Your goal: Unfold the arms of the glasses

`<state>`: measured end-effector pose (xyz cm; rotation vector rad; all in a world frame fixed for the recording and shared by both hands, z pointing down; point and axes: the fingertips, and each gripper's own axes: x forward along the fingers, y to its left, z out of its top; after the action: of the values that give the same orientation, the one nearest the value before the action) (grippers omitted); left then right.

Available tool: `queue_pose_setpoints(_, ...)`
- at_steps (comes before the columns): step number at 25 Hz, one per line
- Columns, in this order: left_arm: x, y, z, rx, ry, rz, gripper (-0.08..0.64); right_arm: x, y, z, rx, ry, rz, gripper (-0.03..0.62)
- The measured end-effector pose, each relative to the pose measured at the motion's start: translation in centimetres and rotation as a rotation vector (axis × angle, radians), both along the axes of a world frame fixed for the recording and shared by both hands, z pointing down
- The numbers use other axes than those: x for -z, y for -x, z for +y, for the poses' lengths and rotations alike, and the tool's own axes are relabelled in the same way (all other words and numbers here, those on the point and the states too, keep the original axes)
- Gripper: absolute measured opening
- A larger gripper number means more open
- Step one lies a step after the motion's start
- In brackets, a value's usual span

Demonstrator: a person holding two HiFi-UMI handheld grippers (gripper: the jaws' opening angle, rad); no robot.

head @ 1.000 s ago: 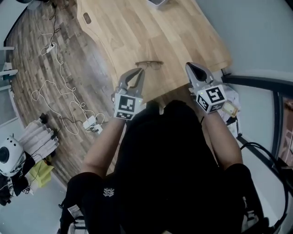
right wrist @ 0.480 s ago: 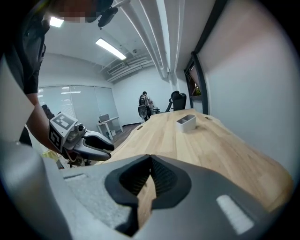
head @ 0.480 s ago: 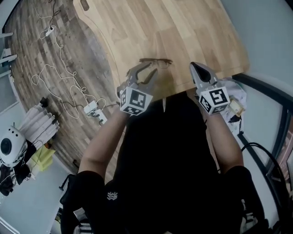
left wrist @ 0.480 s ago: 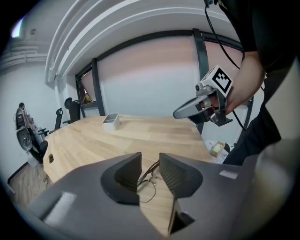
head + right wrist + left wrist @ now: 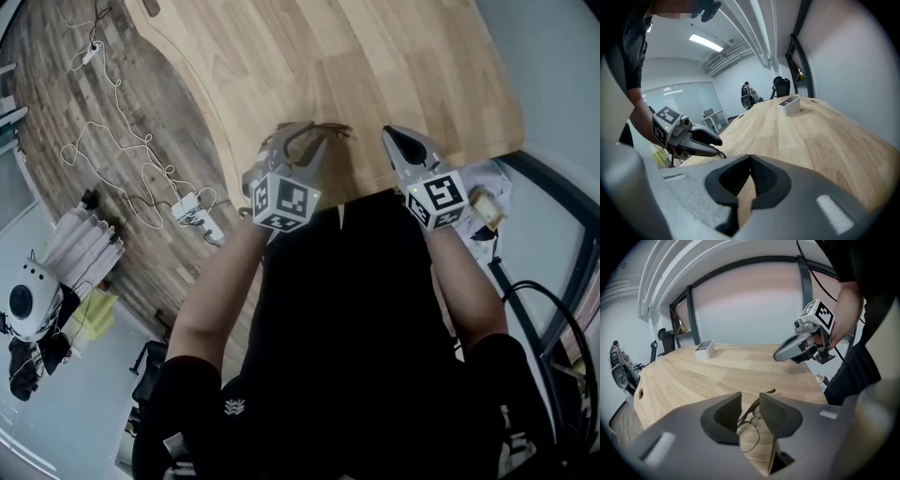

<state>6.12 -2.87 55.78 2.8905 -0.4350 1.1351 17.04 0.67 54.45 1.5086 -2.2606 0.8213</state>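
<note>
Where the table (image 5: 375, 56) ends, one pair of glasses (image 5: 749, 437), one tray (image 5: 704, 348).

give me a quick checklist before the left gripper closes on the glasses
1. Left gripper open: ok, jaws apart, having just been opening.
2. Glasses lined up: ok, the frame shows in the gap between the jaws, pads not pressing on it.
3. Glasses resting on the table: ok, near its close edge.
4. Arms folded: cannot tell.
5. Right gripper ready to take an arm: not ok, jaws shut, off to the side of the glasses.
</note>
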Motion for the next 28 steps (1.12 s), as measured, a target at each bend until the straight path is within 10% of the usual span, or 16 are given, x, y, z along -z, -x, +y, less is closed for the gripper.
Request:
queue_pose_setpoints(21, -1.4, -1.4, 0.0, -0.042, 0.023, -0.021, 0.018, 0.2, 0.8, -3.6, 0.06, 0.024, -0.033, 0.002)
queue_pose_setpoints(28, 0.5, -1.8, 0.4, -0.03, -0.001, 0.024, 0.018, 3.7, 3.4, -4.7, 0.157, -0.044, -0.226, 0.029)
